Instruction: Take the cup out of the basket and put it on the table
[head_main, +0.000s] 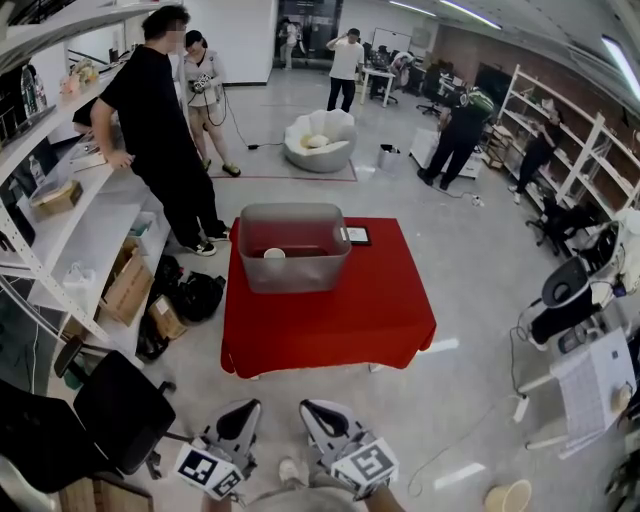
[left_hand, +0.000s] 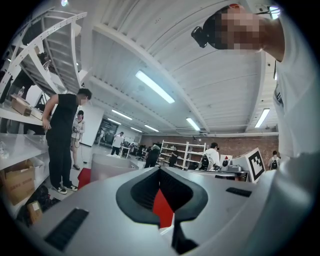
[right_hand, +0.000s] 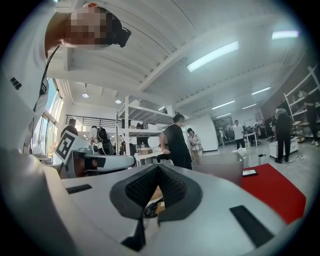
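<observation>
Nearest the camera, the left gripper (head_main: 240, 412) and the right gripper (head_main: 318, 412) are held side by side and level, well short of the table (head_main: 330, 320). In the left gripper view the jaws of the left gripper (left_hand: 160, 170) are seen together at the tips, with nothing held between them; only the red cloth shows through the gap below the tips. The jaws of the right gripper (right_hand: 158, 168) are likewise closed on nothing.

Further off, the table is covered with a red cloth, and a grey basket (head_main: 300, 272) is set on it toward its far edge. The cup (head_main: 274, 253) can be made out inside the basket, near its left side, as a pale round rim. A small dark flat thing (head_main: 357, 235) lies on the cloth just to the right of the basket. Beyond the table's left corner, a person in black (head_main: 160, 130) is seen leaning on the shelves (head_main: 60, 215).

The task is judged to be at its very start. Nothing has been taken out, and no gripper is near the basket. The table has yet to be approached, one pair of jaws opened, the cup gripped and lifted over the basket wall, and then set down on bare cloth.
</observation>
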